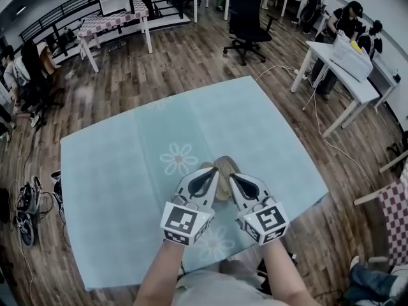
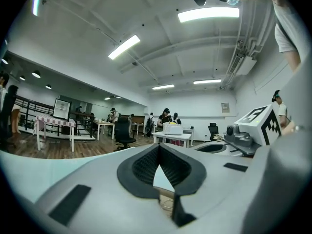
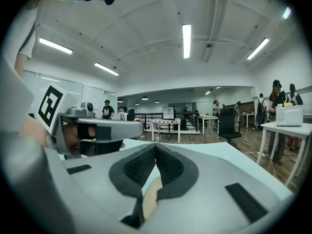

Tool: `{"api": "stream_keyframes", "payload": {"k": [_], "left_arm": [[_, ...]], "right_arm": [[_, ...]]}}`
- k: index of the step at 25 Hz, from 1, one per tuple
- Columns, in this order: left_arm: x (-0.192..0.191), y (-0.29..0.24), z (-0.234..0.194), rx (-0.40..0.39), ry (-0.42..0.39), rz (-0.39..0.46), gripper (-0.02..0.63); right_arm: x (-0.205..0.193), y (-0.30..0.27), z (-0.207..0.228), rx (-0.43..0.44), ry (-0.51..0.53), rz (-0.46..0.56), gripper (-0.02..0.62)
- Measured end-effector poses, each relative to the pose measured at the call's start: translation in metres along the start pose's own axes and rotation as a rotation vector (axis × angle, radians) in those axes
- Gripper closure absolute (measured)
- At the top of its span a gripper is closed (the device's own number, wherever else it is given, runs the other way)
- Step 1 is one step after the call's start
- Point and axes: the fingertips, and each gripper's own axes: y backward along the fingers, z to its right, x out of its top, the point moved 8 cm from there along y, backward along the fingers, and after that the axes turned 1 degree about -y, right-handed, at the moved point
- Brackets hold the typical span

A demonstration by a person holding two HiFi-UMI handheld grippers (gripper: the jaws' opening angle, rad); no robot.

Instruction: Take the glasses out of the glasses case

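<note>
Both grippers were closed and empty: your left gripper point(image 2: 158, 148) had its pads meeting at the tips, and so did your right gripper point(image 3: 155, 148), with only slivers of tan showing below through the gaps. You held them side by side, tips angled inward, just above the tan case point(image 1: 224, 165), which lay near the middle of the bench point(image 1: 127, 158), close to your body. I judge the task barely begun: no glasses were in sight, neither gripper had hold of anything, and I could not tell whether the case was open. Opening it and lifting the glasses out were left. The grippers covered much of the case; what showed suggested its long axis ran away from you, though I could not be sure.
</note>
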Motion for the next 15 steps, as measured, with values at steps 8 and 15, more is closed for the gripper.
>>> {"api": "stream_keyframes", "payload": {"k": [8, 15], "left_arm": [[-0.018, -0.017, -0.014, 0.011, 0.012, -0.041, 0.598], [-0.037, -0.031, -0.02, 0.023, 0.041, -0.055, 0.598]], "right_arm": [[-0.012, -0.015, 0.013, -0.014, -0.045, -0.017, 0.589], [-0.03, -0.03, 0.028, -0.032, -0.09, -0.08, 0.462]]}}
